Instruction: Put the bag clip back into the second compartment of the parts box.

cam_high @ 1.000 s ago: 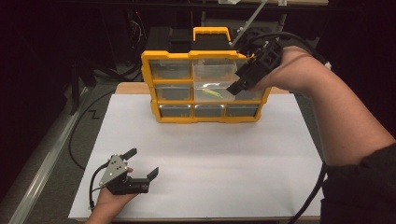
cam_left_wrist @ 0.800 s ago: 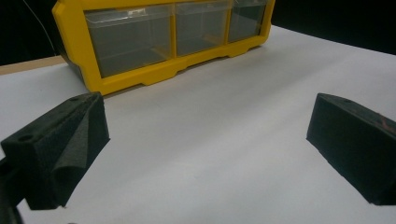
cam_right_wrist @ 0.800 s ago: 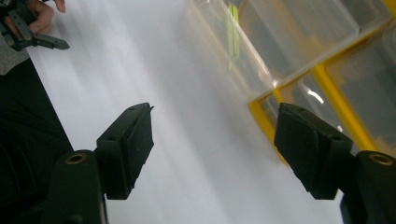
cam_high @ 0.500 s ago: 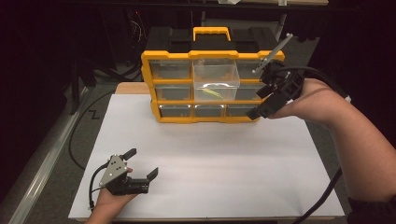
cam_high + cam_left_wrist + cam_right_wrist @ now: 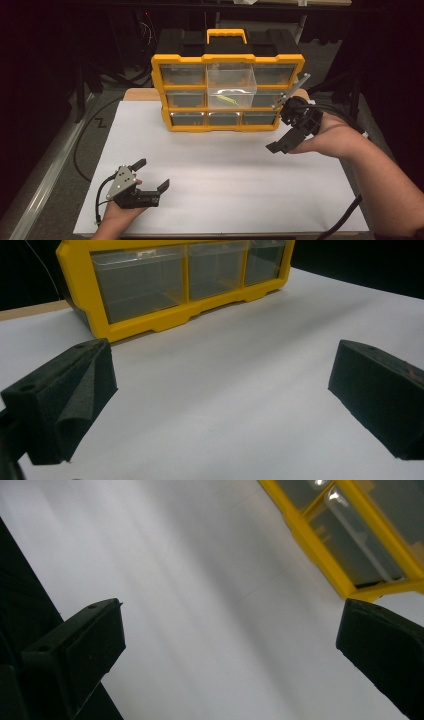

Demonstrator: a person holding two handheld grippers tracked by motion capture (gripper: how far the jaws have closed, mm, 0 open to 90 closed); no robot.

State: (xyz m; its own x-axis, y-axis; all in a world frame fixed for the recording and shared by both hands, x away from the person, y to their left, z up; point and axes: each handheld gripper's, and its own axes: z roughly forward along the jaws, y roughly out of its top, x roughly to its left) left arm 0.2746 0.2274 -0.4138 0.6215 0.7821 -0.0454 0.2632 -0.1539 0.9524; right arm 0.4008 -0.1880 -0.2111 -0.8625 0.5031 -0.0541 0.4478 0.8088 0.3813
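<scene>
A yellow drawer cabinet [image 5: 227, 62] with clear drawers stands at the back of the white sheet [image 5: 220, 170]. Its middle drawer [image 5: 231, 87] is pulled out, and a small yellow-green item [image 5: 227, 99] lies inside. My right gripper [image 5: 285, 131] hovers open off the cabinet's lower right corner, with nothing between its jaws. In the right gripper view the gripper [image 5: 230, 655] faces the bare sheet, with the cabinet's corner [image 5: 350, 555] at the upper right. My left gripper [image 5: 150, 175] rests open near the front left. In the left gripper view the gripper [image 5: 220, 400] is empty and points at the cabinet's bottom row [image 5: 165, 285].
A black lid with a yellow handle [image 5: 226, 36] tops the cabinet. Cables [image 5: 85, 135] trail over the dark floor to the left of the table. The wooden table edge [image 5: 140, 94] shows behind the sheet. Open white sheet lies between the two grippers.
My right gripper has drawn back from the cabinet's front, moving right and toward me. The left gripper has stayed where it was.
</scene>
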